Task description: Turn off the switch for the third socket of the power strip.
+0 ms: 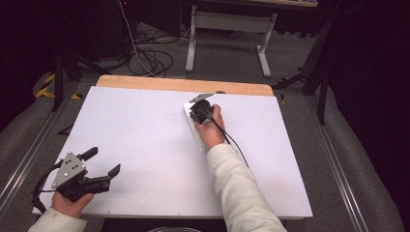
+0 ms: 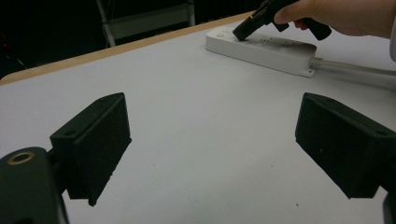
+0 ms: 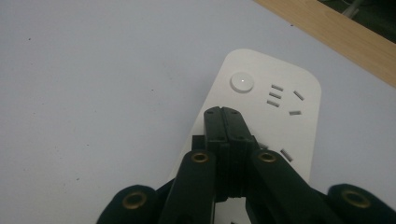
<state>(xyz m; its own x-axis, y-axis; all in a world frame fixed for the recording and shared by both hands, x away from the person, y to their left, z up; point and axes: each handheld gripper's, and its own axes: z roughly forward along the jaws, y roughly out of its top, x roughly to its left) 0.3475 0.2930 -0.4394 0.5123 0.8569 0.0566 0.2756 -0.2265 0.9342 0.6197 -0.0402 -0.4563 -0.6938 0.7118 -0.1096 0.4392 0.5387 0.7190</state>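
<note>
A white power strip lies near the middle of the white table, its far end toward the wooden edge. My right gripper is shut with nothing in it, its tips hovering over the strip just short of the round button; whether they touch the strip is unclear. In the left gripper view the right gripper points down at the strip. My left gripper rests at the near left corner, open and empty, jaws wide apart.
The strip's white cord runs off to the right. A wooden strip borders the table's far edge. Beyond it stand a white frame and loose cables on the floor. The right gripper's black cable trails along the sleeve.
</note>
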